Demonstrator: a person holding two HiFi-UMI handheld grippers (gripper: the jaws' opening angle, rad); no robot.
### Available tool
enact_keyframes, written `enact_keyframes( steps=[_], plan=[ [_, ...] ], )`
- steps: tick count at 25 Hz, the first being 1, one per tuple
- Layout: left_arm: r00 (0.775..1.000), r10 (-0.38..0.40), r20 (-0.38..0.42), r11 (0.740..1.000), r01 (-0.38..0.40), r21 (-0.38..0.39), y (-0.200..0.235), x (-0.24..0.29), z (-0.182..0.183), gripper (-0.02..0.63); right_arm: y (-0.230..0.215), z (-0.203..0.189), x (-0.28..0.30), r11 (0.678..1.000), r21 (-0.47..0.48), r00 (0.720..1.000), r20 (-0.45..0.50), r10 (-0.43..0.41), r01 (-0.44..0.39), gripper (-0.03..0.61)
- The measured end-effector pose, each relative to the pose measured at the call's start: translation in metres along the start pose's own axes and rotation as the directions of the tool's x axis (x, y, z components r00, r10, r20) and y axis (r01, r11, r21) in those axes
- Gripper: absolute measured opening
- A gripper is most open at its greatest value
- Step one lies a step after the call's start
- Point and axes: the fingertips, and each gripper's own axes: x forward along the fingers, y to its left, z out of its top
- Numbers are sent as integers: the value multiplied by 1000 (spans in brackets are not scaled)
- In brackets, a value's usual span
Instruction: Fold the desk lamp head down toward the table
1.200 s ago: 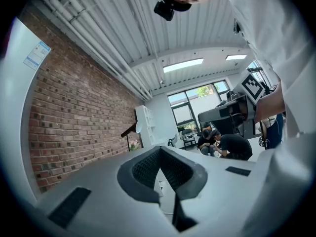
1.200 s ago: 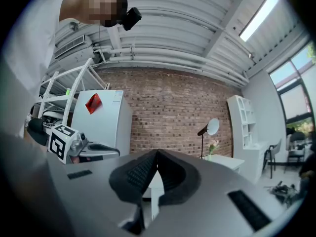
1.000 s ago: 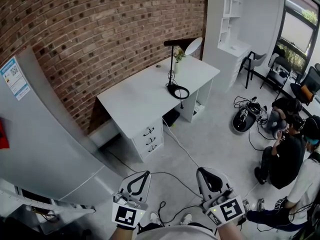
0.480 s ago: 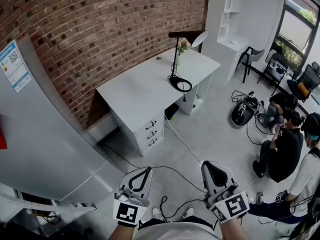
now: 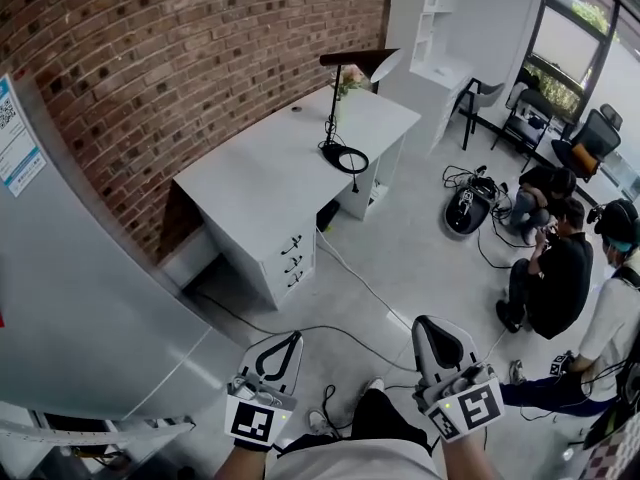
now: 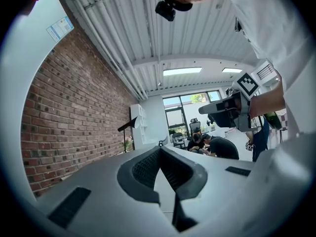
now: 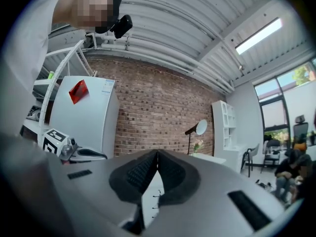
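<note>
Far past jaws: lamp point(image 5: 331, 106), apparently upright

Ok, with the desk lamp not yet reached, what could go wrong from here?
A cable lies across the floor between the person and the white desk; a foot could catch it on the way. The vase of flowers stands close by the desk lamp; swinging the lamp head down might knock it. The thin pole rises from a ring base, so a hard push may tip it.
</note>
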Motion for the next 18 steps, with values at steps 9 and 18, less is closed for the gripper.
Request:
enact_keyframes(
  steps=[9,18],
  plan=[
    [1000,-2,-6,999,2,-48,8,35,-17,8,-25,-11,25,1000,10,1000,14,-5,4,18],
    [999,22,-46,999,-20,50,37,104,-22,8,-80,-14,92,999,-1,998,39,45,-45,18]
  ],
)
